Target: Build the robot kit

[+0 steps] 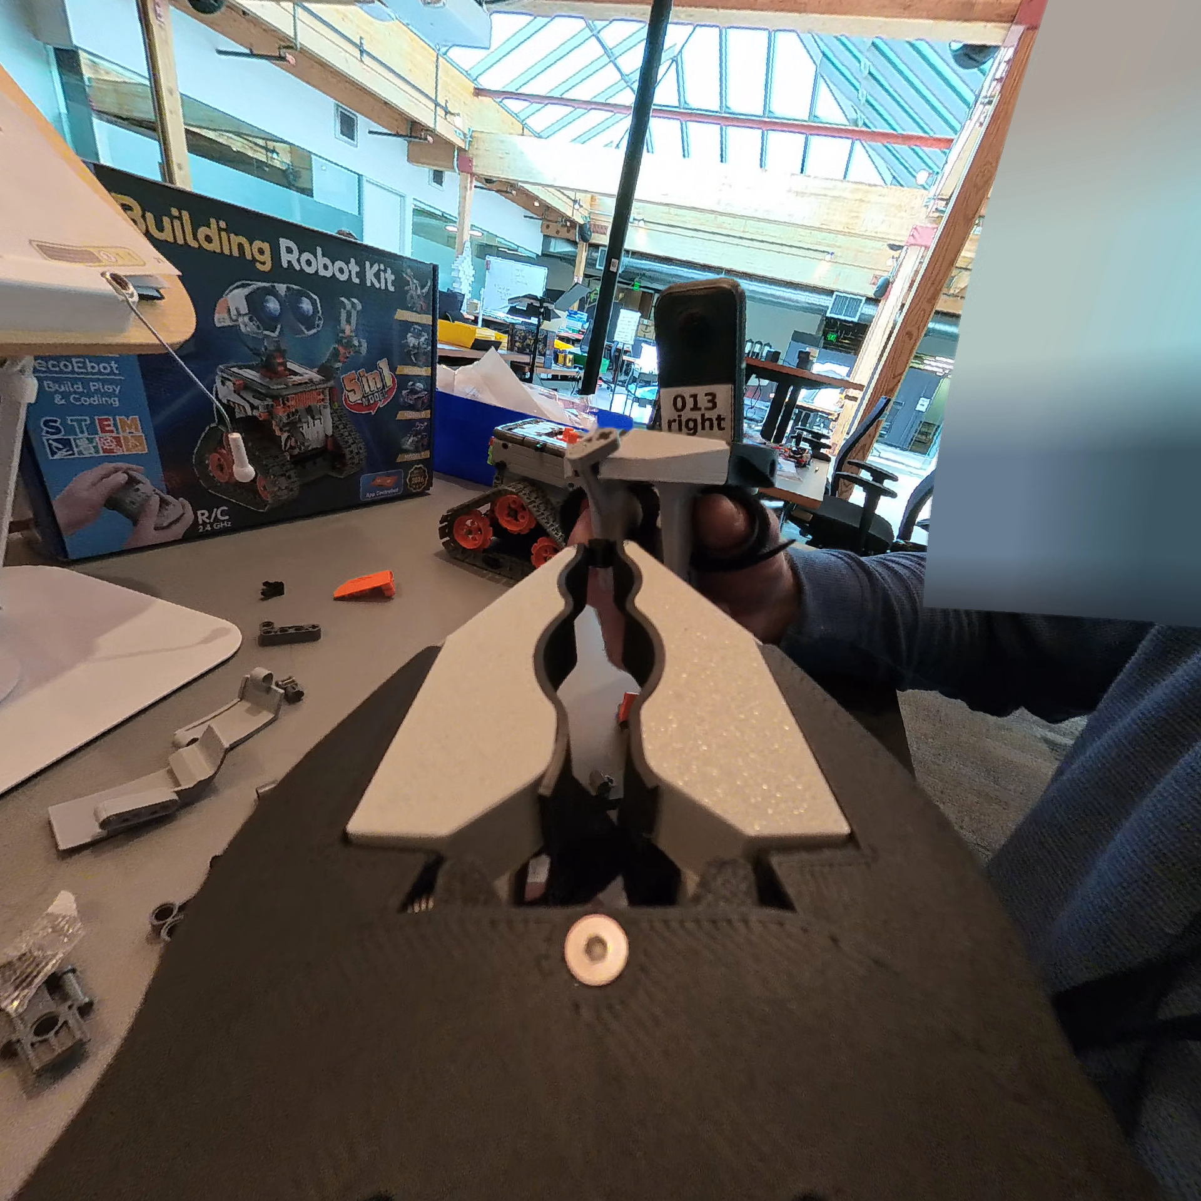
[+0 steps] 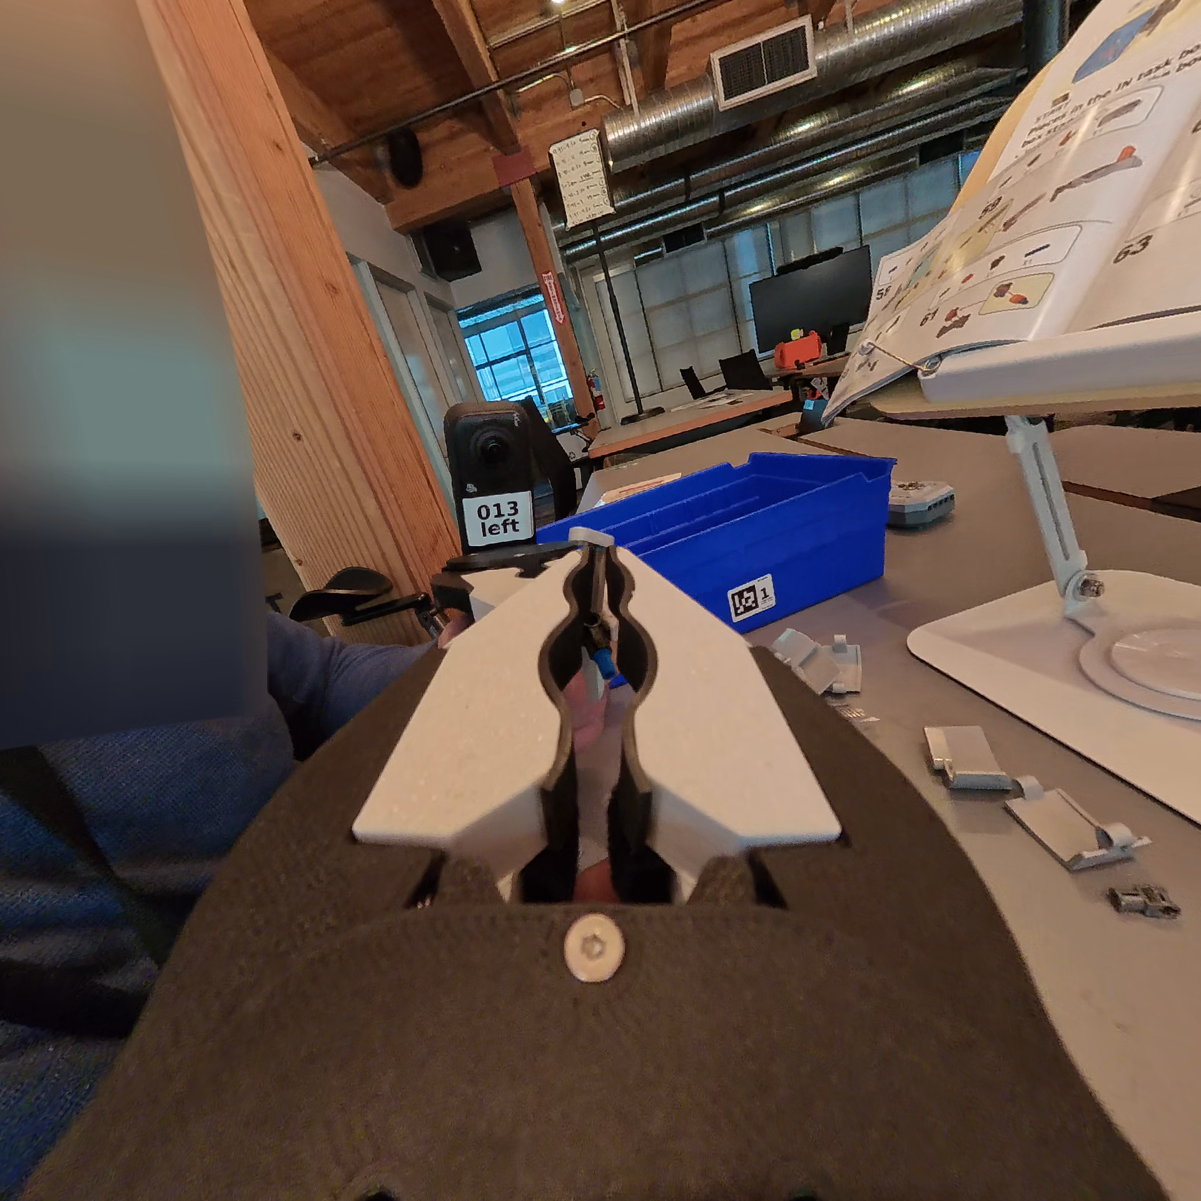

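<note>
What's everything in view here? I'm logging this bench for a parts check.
kit box: one, dark blue, back left of the table.
tracked robot model: one, grey with orange wheels, right of the box.
bin: one, blue, on the table.
instruction booklet: one, open, on a white stand.
orange wedge: one, loose on the table.
grey panels: several, loose near the stand's base.
grey beam: one, between both grippers.
left gripper: black and grey, jaws shut on the beam.
right gripper: same colours, also shut on it.
hand: one, holding the right gripper.
</note>
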The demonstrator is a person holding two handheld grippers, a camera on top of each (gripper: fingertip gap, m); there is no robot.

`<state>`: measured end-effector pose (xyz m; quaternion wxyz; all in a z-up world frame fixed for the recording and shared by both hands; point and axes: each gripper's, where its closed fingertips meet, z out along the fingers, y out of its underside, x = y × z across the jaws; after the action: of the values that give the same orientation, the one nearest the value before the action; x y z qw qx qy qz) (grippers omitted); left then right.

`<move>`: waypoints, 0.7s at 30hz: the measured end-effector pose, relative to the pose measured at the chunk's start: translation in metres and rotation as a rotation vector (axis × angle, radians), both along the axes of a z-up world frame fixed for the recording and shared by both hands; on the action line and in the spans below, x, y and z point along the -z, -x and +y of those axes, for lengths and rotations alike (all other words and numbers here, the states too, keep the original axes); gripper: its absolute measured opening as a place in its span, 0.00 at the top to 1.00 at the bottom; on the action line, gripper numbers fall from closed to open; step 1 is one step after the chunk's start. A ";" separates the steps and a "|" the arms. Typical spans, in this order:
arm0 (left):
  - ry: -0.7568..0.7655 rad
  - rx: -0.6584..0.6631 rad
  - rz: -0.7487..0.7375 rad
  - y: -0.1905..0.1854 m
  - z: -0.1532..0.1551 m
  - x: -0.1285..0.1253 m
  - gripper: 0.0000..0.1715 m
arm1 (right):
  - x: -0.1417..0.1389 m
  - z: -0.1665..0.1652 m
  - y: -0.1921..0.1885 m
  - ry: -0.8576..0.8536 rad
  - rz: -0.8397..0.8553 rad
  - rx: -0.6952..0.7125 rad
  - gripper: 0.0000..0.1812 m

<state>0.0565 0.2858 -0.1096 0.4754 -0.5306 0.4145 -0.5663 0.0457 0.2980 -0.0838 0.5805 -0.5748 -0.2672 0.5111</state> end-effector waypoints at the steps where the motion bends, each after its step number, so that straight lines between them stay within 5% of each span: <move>1: 0.000 0.001 0.003 -0.001 0.000 0.001 0.96 | 0.000 -0.001 0.001 -0.003 0.001 -0.004 0.99; 21: 0.040 0.023 -0.113 0.000 -0.006 -0.018 0.97 | -0.009 -0.006 0.008 -0.042 0.078 -0.008 1.00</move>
<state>0.0562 0.2802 -0.0915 0.4806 -0.5024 0.3816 -0.6091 0.0374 0.2916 -0.0744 0.6004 -0.5411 -0.2573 0.5297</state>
